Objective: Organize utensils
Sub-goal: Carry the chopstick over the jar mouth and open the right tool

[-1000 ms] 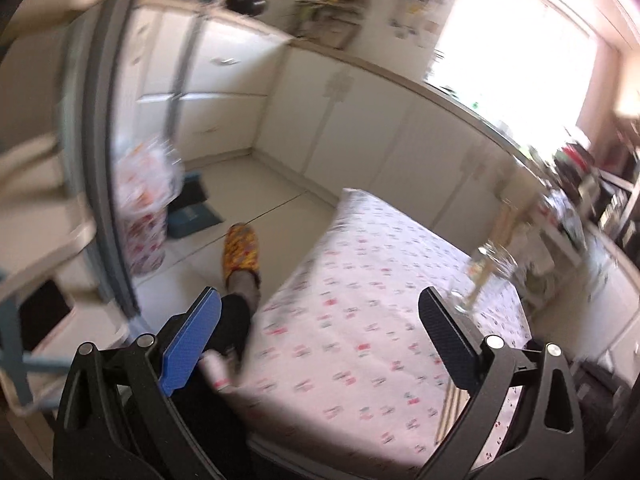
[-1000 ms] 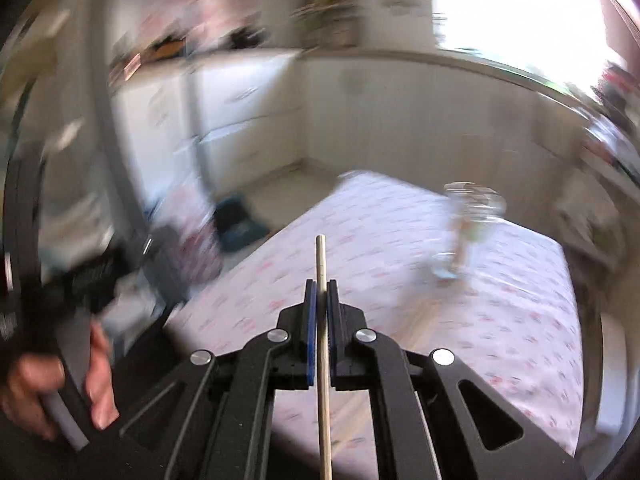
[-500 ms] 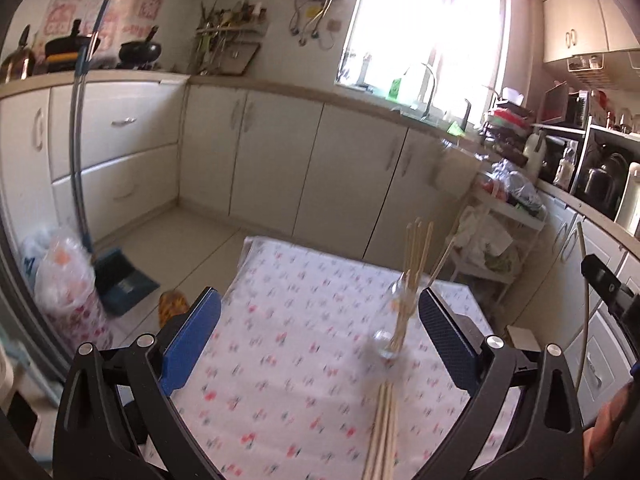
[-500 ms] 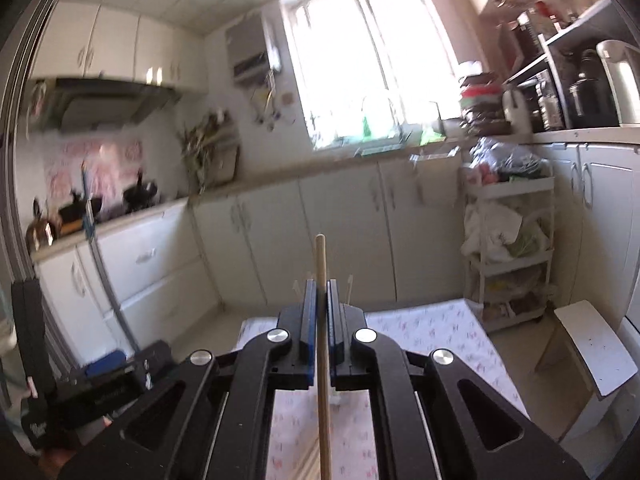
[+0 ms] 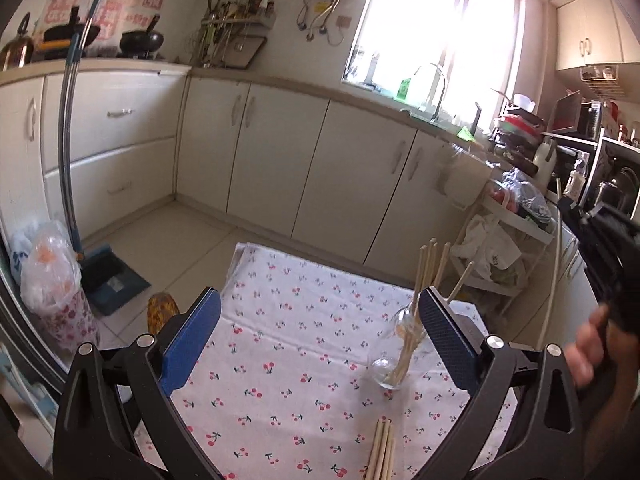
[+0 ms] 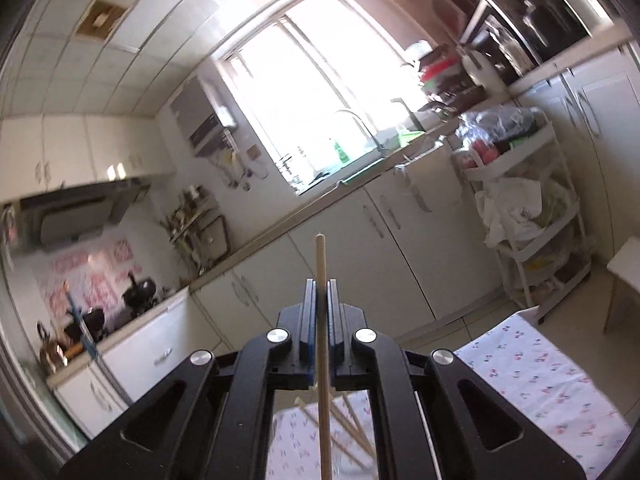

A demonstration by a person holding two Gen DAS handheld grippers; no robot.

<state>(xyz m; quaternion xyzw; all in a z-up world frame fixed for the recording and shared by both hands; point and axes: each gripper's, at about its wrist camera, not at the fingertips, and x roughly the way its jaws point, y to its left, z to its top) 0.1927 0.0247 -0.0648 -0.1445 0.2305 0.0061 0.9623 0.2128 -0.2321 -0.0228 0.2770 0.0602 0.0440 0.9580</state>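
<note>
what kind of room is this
A home kitchen, most likely: cream cabinets run under a counter with a sink faucet by the window, black pans sit on the stove side, and a table with a cherry-print tablecloth holds chopsticks.

Cherry-print tablecloth [image 5: 288, 344] in foreground; cream base cabinets [image 5: 276, 160] behind; blue dustpan [image 5: 114, 280] and tied plastic bag [image 5: 50, 276] at left; white storage trolley [image 6: 532, 216] at right.
</note>
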